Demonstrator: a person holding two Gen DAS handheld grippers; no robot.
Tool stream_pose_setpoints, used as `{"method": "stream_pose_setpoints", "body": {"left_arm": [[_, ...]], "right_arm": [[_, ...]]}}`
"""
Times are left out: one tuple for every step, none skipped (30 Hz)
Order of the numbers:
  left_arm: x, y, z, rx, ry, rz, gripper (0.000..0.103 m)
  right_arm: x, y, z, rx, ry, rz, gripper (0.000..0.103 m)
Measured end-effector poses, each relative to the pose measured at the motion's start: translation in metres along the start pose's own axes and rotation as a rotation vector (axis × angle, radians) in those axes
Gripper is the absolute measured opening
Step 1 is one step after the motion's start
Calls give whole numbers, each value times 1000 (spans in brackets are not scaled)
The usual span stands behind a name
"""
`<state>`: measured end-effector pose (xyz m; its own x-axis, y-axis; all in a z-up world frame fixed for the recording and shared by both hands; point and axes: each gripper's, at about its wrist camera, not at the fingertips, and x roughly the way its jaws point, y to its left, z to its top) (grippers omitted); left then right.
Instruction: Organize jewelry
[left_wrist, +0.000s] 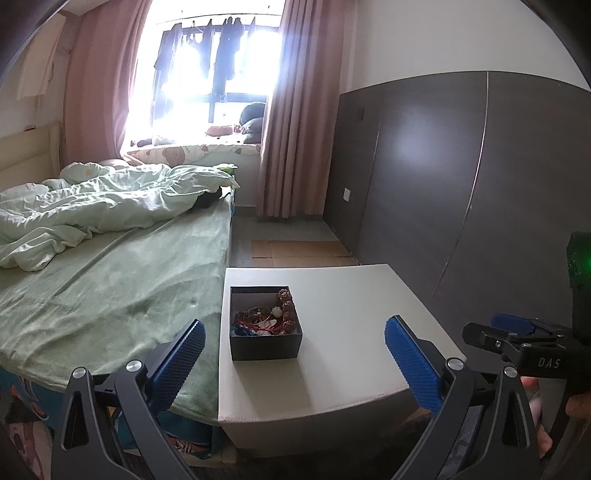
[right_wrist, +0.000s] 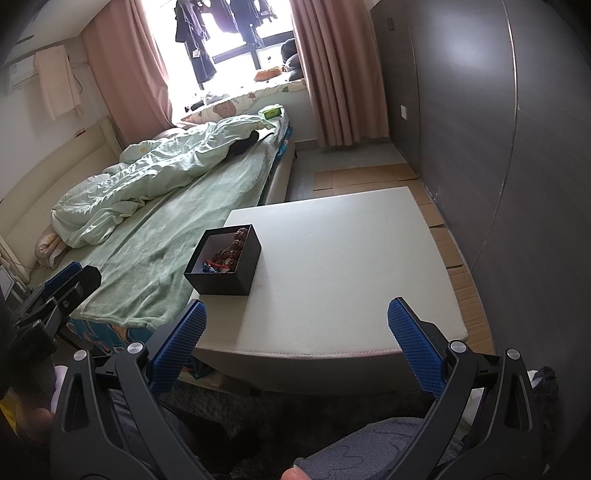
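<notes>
Facing a low white surface (left_wrist: 343, 332) set against the foot of a bed, you hold both grippers short of its near edge, above nothing but the floor. Your left gripper (left_wrist: 293, 354) has its blue-padded fingers (left_wrist: 181, 358) spread wide with nothing between them; in its own view they frame the black box (left_wrist: 264, 339). Your right gripper (right_wrist: 297, 341) is likewise spread wide and empty, its fingers (right_wrist: 415, 350) bracketing the near edge of the surface. Neither gripper touches the box or the surface.

The black box is open-topped and stands upright near the left edge of the surface, about midway along that edge and well apart from the right edge. It holds the jewelry (left_wrist: 271, 317): a strand of large reddish-brown beads (right_wrist: 238, 240) leans against the box's far right inner corner, rising to its rim, while a tangle of smaller red, white and blue pieces lies on the box floor; the single items in that tangle are too small to tell apart. The rest of the surface is bare.

The bed (left_wrist: 110, 288), covered in a green sheet with a rumpled quilt, runs just beside the left edge of the surface. Flattened cardboard (right_wrist: 373, 175) lies on the floor beyond the far edge, along the dark wall panels (left_wrist: 443, 166).
</notes>
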<state>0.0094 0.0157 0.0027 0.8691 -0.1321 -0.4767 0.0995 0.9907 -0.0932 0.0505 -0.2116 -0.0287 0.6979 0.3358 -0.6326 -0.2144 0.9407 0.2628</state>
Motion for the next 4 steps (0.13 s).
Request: {"method": "stream_pose_setpoints", "body": {"left_arm": [[1, 0, 0, -2, 3, 2, 95], [1, 1, 0, -5, 5, 2, 95], [1, 2, 0, -9, 6, 0, 95], [0, 4, 0, -13, 7, -2, 95]], "right_arm": [[0, -1, 0, 1, 1, 1, 98], [0, 0, 1, 1, 2, 1, 98], [0, 0, 1, -1, 2, 0, 98], [0, 0, 1, -4, 2, -2, 98]]}}
